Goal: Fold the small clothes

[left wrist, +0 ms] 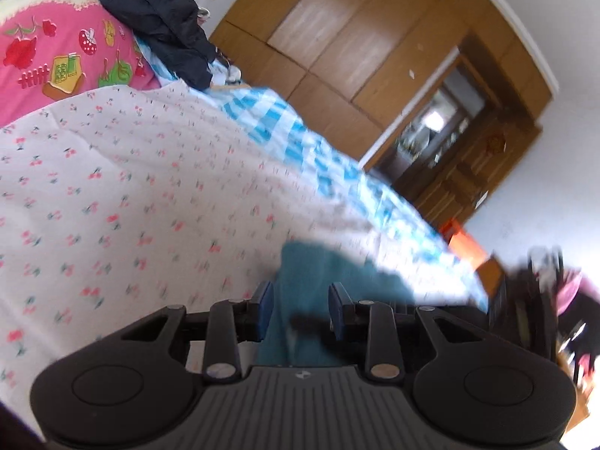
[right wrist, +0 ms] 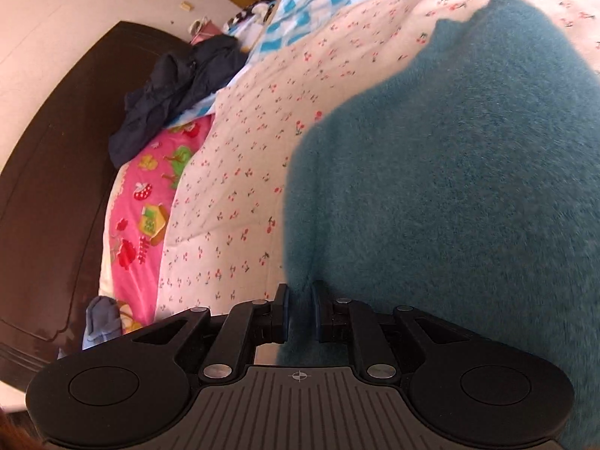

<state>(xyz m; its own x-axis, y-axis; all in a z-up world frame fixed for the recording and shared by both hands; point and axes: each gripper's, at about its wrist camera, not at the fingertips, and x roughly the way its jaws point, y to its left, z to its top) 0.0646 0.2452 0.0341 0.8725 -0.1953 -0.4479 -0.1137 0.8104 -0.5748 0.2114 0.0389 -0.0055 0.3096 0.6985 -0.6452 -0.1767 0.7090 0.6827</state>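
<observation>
The right tongs [right wrist: 299,309] are clamped on the teal fleece garment [right wrist: 450,206], which drapes toward 1 o'clock over the cherry-print quilt [right wrist: 232,172]. The left tongs [left wrist: 300,309] stand apart around its edge; unpinched, that side could sag and skew the fold.

Motion blur smears the dark clutter [left wrist: 540,300] at three o'clock in the left wrist view, while the fuzzy teal knitted garment [right wrist: 450,187] runs off the right wrist view's three o'clock edge.

Sweater [right wrist: 450,187] lies on quilt [right wrist: 243,187] (pillow [right wrist: 150,195] beyond).
</observation>
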